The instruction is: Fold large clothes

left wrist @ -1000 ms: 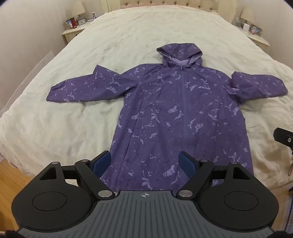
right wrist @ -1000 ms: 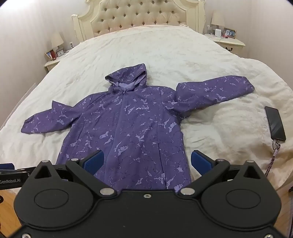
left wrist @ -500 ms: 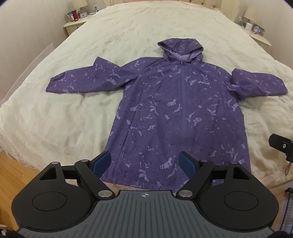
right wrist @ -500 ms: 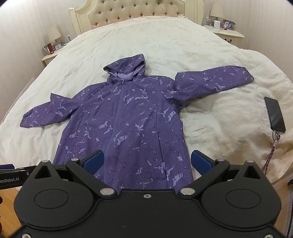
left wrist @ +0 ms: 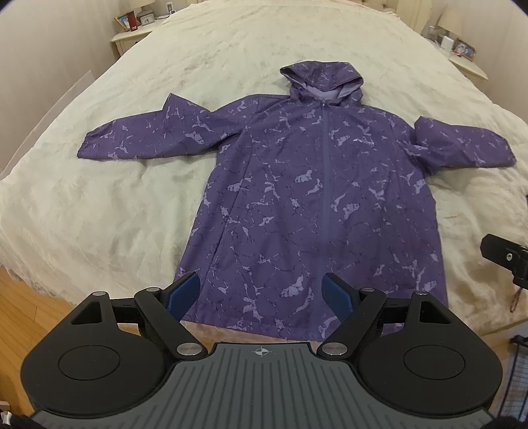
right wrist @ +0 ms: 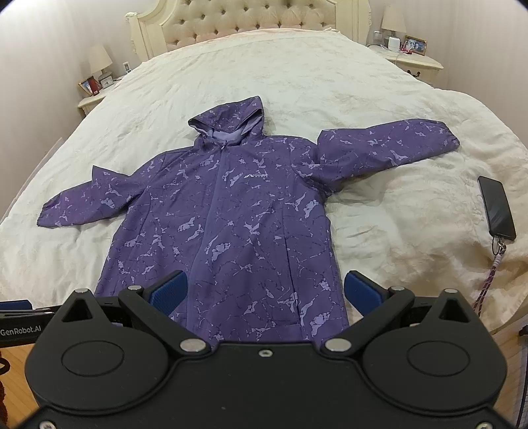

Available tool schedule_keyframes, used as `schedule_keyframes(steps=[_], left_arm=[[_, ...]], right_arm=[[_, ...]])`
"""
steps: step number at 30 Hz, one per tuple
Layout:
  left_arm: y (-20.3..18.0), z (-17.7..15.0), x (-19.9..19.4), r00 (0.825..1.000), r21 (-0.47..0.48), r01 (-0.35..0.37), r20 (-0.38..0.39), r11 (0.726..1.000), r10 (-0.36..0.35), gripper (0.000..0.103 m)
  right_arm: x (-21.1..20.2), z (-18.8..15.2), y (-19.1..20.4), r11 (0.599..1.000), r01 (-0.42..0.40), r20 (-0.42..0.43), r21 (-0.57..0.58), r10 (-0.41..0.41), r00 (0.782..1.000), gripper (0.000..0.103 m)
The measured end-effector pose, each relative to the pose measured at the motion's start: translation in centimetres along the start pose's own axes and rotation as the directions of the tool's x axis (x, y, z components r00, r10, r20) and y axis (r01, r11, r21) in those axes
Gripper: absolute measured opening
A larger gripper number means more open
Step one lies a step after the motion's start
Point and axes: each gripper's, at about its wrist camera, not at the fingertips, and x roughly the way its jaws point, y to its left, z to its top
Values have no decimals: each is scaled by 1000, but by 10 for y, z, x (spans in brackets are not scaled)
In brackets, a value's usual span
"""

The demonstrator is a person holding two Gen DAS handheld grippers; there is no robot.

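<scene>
A purple hooded jacket with a pale marbled print [left wrist: 316, 204] lies flat and zipped on the cream bed [left wrist: 99, 204], hood toward the headboard, both sleeves spread out sideways. It also shows in the right wrist view [right wrist: 231, 224]. My left gripper [left wrist: 262, 292] is open and empty, held above the jacket's hem near the foot of the bed. My right gripper [right wrist: 265, 290] is open and empty, also above the hem, to the right of the left one.
A black phone [right wrist: 496, 208] with a strap lies on the bed right of the jacket. Nightstands with lamps and frames [right wrist: 95, 85] [right wrist: 409, 56] flank the tufted headboard [right wrist: 250, 19]. Wooden floor [left wrist: 29, 303] shows at the bed's foot.
Both grippers have risen and tilted down a little, so the jacket's hem and the bed's foot edge now show more fully. The jacket has not moved. Both grippers stay open.
</scene>
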Motion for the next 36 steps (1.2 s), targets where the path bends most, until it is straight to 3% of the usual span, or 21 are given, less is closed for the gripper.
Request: schedule_keyframes(steps=[36], left_arm=[[-7,0,2,1000,5,1,-21,1000,-1,80]], right_arm=[[2,2,2,1000,-6,16,-11,6,1000,101]])
